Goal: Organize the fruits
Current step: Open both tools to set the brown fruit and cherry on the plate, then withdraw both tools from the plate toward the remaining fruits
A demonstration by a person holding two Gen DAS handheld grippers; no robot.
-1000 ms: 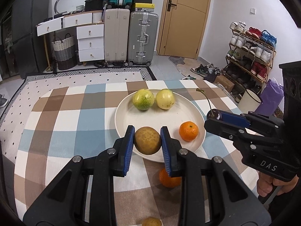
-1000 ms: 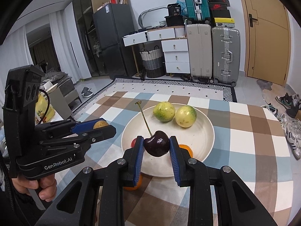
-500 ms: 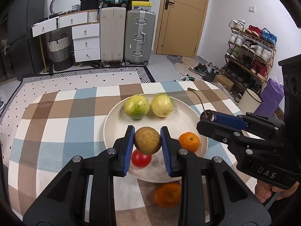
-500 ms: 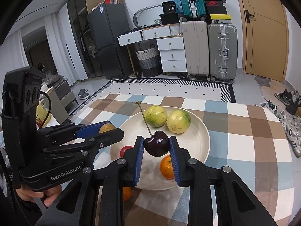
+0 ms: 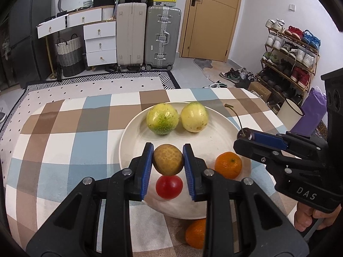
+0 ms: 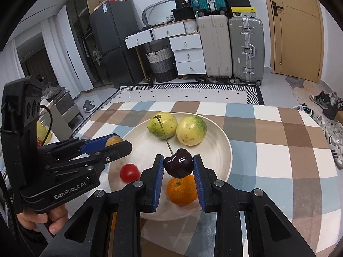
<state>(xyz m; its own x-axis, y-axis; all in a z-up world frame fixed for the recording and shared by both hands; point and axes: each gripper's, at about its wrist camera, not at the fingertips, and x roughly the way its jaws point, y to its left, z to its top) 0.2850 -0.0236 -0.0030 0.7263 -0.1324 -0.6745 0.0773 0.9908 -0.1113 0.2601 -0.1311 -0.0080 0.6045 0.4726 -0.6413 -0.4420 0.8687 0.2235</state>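
Note:
A white plate [image 5: 216,128] [image 6: 223,150] sits on the checked tablecloth. It holds two yellow-green round fruits [image 5: 162,118] [image 5: 194,117], a mandarin [image 5: 228,165] [image 6: 181,189] and a small red tomato [image 5: 169,186] [image 6: 129,172]. My left gripper [image 5: 168,162] is shut on a brown wrinkled fruit [image 5: 168,162], held above the plate's near part; it shows in the right wrist view [image 6: 113,141]. My right gripper [image 6: 178,166] is shut on a dark cherry [image 6: 178,165] with a long stem, above the mandarin; it shows in the left wrist view [image 5: 246,133].
A second mandarin [image 5: 196,233] lies on the cloth just in front of the plate. The table's right edge [image 5: 276,115] is close to a shoe rack [image 5: 289,57] and a bin. Suitcases [image 5: 148,36] and drawers stand at the far wall.
Both grippers have moved forward over the plate with their fruits still held. The tomato and mandarin on the plate now lie right below the fingers.

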